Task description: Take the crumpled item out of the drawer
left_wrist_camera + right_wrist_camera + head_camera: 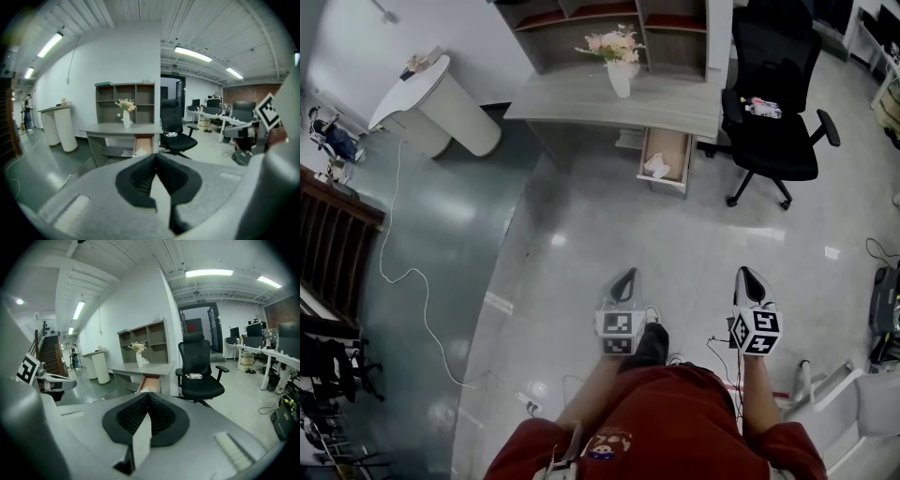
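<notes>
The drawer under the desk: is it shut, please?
No, the drawer stands pulled out from the desk, with a white crumpled item lying inside.

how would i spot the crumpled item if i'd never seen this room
Find the grey desk with the flower vase on top. Under its right end, beside the black chair, a wooden drawer stands open. The crumpled item is the white wad inside, pale against the brown wood and the only thing visible there.

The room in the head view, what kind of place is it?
Most likely an office. There's a grey desk with an open drawer, a black swivel chair beside it, and more work tables with monitors farther back.
</notes>
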`<state>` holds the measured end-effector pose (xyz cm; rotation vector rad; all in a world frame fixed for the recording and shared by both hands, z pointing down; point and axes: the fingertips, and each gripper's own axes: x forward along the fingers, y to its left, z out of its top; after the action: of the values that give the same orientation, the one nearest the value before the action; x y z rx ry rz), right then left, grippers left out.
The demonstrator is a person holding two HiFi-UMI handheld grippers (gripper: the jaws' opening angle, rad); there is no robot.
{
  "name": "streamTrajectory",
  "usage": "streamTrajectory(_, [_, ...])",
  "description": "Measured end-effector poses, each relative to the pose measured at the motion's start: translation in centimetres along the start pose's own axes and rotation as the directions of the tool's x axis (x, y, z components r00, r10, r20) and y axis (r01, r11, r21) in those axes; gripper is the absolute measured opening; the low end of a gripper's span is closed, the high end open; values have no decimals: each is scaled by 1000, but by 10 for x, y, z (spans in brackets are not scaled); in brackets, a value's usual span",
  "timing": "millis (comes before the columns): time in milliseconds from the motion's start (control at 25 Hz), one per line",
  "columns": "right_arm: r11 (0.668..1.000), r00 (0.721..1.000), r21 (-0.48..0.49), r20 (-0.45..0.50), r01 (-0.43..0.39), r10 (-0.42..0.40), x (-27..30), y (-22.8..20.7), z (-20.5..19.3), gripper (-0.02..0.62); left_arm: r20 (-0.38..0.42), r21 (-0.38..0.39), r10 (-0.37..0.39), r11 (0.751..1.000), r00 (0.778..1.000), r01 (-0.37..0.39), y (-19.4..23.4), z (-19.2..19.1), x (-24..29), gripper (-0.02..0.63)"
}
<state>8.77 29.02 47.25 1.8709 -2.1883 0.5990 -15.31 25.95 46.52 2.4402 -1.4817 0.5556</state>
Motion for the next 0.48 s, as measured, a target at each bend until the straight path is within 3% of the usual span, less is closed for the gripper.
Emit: streamTrajectory(480, [999, 1000, -39, -7, 15, -15, 107, 27, 62, 2, 12, -9, -23, 1000, 1000, 24, 90, 46, 78, -2])
